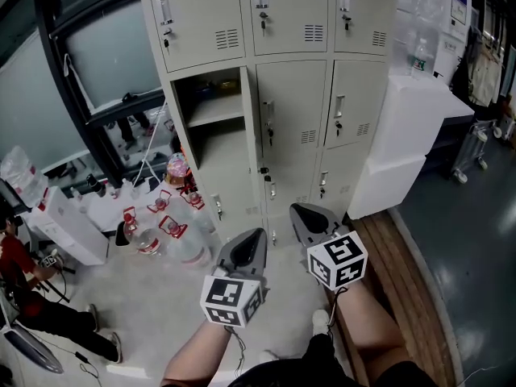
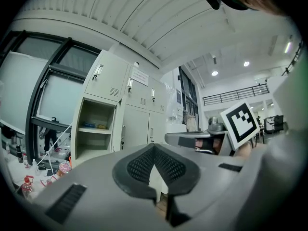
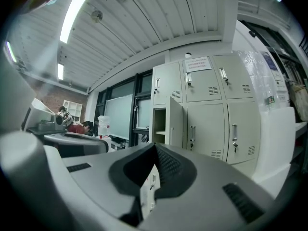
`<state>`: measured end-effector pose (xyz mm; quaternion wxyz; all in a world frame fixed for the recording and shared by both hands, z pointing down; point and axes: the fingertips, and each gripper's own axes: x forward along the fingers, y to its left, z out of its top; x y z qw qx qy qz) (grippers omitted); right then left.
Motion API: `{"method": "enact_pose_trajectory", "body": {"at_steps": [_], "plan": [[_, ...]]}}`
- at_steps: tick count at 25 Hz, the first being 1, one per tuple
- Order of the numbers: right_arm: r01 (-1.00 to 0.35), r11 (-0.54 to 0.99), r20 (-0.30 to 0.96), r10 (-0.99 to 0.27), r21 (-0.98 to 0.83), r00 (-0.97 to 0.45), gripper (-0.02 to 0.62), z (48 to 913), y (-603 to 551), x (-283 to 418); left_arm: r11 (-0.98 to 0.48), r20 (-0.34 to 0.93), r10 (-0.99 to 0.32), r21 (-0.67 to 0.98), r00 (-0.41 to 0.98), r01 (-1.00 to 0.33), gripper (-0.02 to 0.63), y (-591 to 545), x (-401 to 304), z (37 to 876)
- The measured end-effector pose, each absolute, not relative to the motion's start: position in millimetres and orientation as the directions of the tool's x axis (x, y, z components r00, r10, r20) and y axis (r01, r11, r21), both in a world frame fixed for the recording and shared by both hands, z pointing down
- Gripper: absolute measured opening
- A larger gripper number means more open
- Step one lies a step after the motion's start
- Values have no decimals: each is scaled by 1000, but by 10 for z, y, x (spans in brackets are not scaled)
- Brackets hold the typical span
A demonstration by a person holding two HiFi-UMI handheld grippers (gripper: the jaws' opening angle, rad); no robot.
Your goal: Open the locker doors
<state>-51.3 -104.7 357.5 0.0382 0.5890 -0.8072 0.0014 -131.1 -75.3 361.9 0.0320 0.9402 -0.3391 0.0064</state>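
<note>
The locker bank (image 1: 367, 22) is faced from a little way back, and places are given from its open compartment (image 1: 211, 107), the left one of the middle row, whose door (image 1: 251, 131) stands swung out edge-on. Just right of that compartment the centre door (image 1: 294, 95) is closed, and so are the right door (image 1: 359, 87) beyond it and the doors above and below. Each closed door carries an upright handle (image 1: 268, 113) near its left edge, so the long axis to be gripped runs vertically.

Both grippers are held low, well apart from the lockers and pointed toward them. The left gripper (image 1: 256, 236) is seen below the open compartment, its jaws brought together on nothing. The right gripper (image 1: 300, 212) is seen below and to the right of that compartment, its jaws likewise together and empty. The right gripper is judged the nearer to the centre door's handle, which lies ahead of and above its jaws. They would have to be parted and set either side of that upright bar.
</note>
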Motion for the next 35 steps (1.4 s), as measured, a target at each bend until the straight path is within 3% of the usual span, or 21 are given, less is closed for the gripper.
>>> {"method": "enact_pose_trajectory", "body": {"at_steps": [20, 35], "plan": [[-889, 458, 41, -889, 13, -457, 0, 3572, -2363, 832, -636, 19, -770, 58, 638, -770, 1, -1903, 103, 3647], [-784, 621, 62, -783, 9, -619, 0, 3727, -2940, 1190, -456, 18, -889, 78, 458, -887, 0, -2404, 555, 3736]]}}
